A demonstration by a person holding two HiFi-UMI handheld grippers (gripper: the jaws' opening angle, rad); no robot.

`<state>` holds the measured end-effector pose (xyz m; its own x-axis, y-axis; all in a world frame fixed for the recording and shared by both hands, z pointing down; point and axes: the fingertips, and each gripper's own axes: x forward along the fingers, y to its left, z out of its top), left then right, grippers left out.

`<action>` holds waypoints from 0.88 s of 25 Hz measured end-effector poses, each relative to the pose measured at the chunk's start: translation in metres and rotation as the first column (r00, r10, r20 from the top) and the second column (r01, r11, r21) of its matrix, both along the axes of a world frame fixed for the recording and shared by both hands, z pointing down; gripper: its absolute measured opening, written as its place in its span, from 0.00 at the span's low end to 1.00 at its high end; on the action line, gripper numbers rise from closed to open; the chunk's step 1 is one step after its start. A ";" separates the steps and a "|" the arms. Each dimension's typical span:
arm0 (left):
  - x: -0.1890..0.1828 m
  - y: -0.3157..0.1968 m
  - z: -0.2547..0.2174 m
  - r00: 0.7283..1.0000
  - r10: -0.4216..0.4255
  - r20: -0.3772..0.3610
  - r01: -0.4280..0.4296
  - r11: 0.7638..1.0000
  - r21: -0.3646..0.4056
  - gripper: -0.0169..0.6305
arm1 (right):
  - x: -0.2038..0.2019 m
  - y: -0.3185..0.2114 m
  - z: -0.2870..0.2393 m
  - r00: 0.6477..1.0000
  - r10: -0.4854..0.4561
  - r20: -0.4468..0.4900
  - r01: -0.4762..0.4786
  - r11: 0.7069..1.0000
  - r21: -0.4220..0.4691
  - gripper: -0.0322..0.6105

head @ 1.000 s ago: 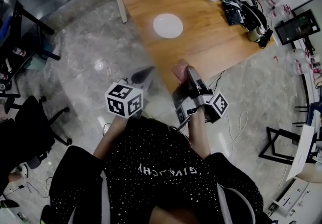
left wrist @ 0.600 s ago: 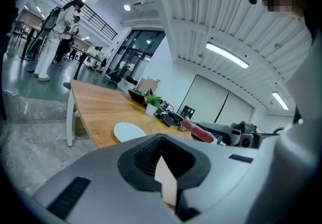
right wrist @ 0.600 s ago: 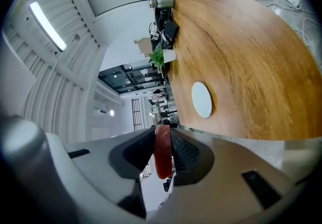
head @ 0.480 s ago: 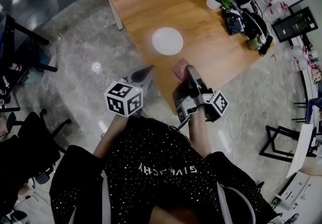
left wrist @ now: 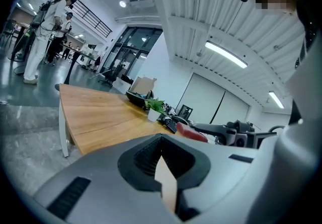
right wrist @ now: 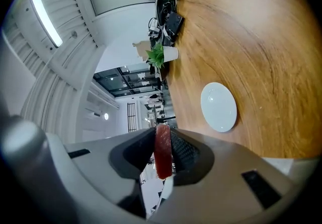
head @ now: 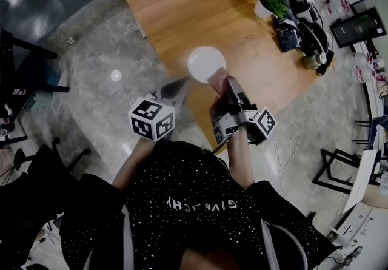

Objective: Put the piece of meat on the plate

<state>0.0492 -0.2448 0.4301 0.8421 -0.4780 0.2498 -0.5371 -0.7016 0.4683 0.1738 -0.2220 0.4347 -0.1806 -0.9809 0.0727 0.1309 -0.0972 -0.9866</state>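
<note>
Meat is clamped edge-on in the right gripper, held in the air at the near rim of the plate, which sits bare on the worktop. I judge pickup and carry done, with lowering and release left. Left gripper hangs beside the worktop edge, jaws meeting at the tips with nothing in them (idle, I'd say). Only the right gripper view shows me the pads biting the slab; the head view places it against the plate, and the left gripper view catches it side-on.
</note>
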 end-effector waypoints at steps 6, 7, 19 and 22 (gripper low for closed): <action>0.008 -0.043 0.008 0.999 0.035 -0.005 -0.035 0.999 -0.022 0.04 | 0.011 -0.035 0.011 0.999 0.031 -0.035 -0.032 0.998 -0.049 0.20; 0.009 -0.050 0.010 0.999 0.042 -0.006 -0.042 0.999 -0.024 0.04 | 0.013 -0.040 0.015 0.999 0.036 -0.041 -0.038 0.998 -0.059 0.20; 0.021 -0.107 0.043 0.996 0.083 -0.025 -0.085 0.995 -0.058 0.04 | 0.033 -0.094 0.067 0.990 0.019 -0.141 -0.045 0.982 -0.186 0.20; 0.024 -0.114 0.049 0.996 0.081 -0.032 -0.084 0.994 -0.070 0.04 | 0.032 -0.103 0.083 0.990 -0.010 -0.142 -0.024 0.971 -0.238 0.20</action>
<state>0.0734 -0.3585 0.4787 0.8853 -0.3883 0.2559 -0.4643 -0.7071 0.5332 0.2060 -0.3253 0.5177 -0.1451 -0.9333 0.3286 -0.0070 -0.3311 -0.9436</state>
